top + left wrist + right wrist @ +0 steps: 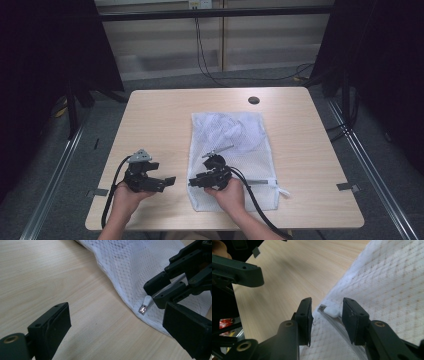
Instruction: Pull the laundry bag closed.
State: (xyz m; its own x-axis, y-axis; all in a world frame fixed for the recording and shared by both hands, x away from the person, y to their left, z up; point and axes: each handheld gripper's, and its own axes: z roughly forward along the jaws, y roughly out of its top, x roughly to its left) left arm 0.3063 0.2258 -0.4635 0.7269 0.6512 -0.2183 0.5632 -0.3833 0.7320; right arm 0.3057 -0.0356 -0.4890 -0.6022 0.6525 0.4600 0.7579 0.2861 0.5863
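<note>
Right gripper (325, 315): jaws part-open, straddling the zip pull (331, 312) at the mesh bag's (240, 135) left edge, not yet clamped. Left gripper (120, 327): wide open, holding nothing, over bare table (160, 120) just beside the bag.

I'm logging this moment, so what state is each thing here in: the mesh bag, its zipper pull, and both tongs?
Mesh laundry bag: lying flat on the table, something white inside its far end.
Zipper pull: at the bag's near left corner, between the right tongs' jaws, not yet gripped.
Right tongs: open, jaws either side of the pull.
Left tongs: open, over bare table beside the bag.
</note>
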